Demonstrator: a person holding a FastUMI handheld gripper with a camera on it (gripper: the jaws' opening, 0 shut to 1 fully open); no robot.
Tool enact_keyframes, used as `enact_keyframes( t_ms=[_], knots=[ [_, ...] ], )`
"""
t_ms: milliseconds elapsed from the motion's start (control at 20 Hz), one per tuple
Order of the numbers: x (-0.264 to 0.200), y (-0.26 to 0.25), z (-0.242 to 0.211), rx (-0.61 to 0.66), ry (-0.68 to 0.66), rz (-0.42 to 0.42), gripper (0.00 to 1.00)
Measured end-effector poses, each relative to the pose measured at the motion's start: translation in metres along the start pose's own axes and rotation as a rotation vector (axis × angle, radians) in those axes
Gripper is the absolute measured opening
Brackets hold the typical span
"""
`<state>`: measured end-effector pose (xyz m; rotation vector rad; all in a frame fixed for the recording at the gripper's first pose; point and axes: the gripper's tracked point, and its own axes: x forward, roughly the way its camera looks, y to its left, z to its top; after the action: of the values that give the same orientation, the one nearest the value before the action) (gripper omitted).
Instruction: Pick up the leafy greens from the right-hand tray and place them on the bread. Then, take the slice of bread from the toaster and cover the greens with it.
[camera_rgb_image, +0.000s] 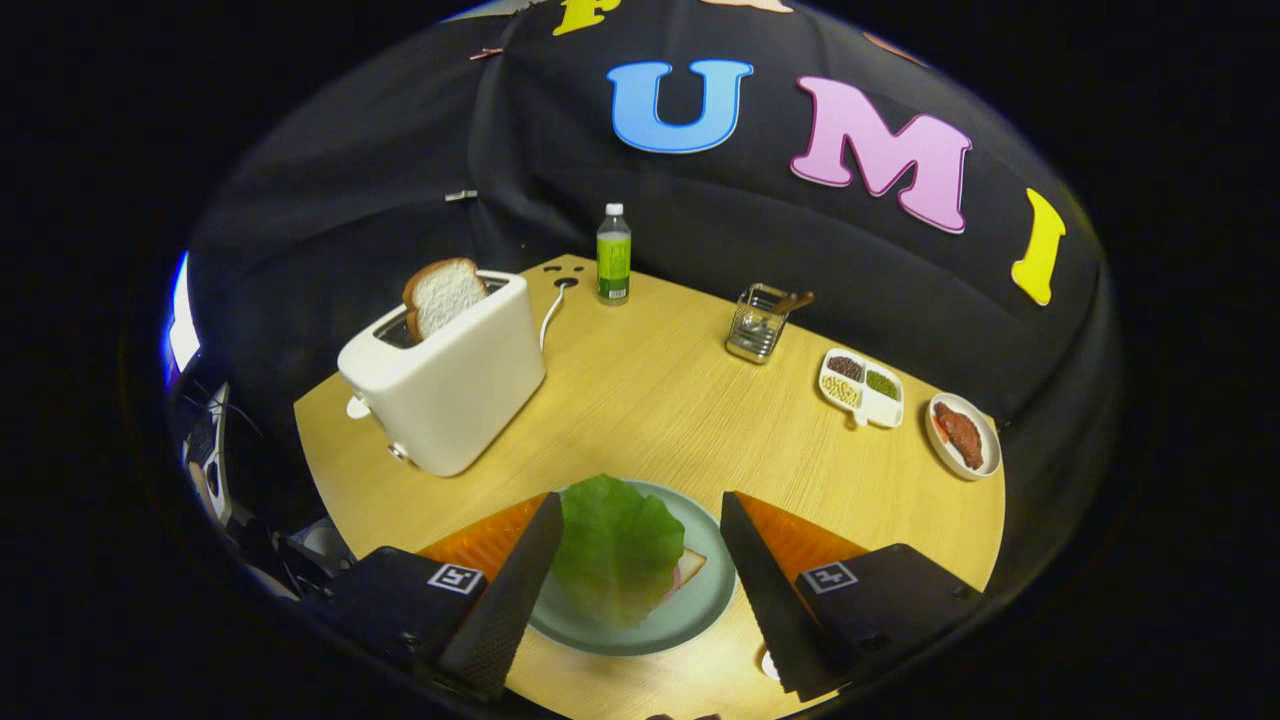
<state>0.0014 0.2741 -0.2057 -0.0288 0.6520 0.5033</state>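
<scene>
Tongs spread wide, released, nothing between the two wedge-shaped fingers but air above the round, matte grey-green plate. On that plate lies the crinkled, glossy green lettuce leaf, spread over the pale slice of bread on the plate; only one corner of that bread peeks out w/ a thin pink edge under it, the rest is hidden by the leaf. Plate's sides are cut off by the fingers. Counter is light wood-grain laminate w/ a curved edge. Beyond the fingers, to the left: smooth, rounded white two-slot toaster, w/ a brown-crusted, porous slice of bread in the toaster sticking up out of one slot, lower half hidden inside. White cord runs behind it. Further back a clear plastic bottle w/ green label & white cap. To the right: shiny metal wire holder w/ a wooden-handled thing in it, too small to tell; white divided dish of small grains or beans; small white oval tray w/ a reddish-brown piece, kind unclear.
</scene>
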Motion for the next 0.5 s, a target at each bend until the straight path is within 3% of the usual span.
enact_keyframes(
  t_ms=[250, 500],
  knots=[
    [-0.023, 0.019, 0.076, 0.012, -0.171, -0.023, 0.98],
    [-0.017, 0.070, 0.142, 0.065, -0.272, 0.042, 0.99]
  ],
)
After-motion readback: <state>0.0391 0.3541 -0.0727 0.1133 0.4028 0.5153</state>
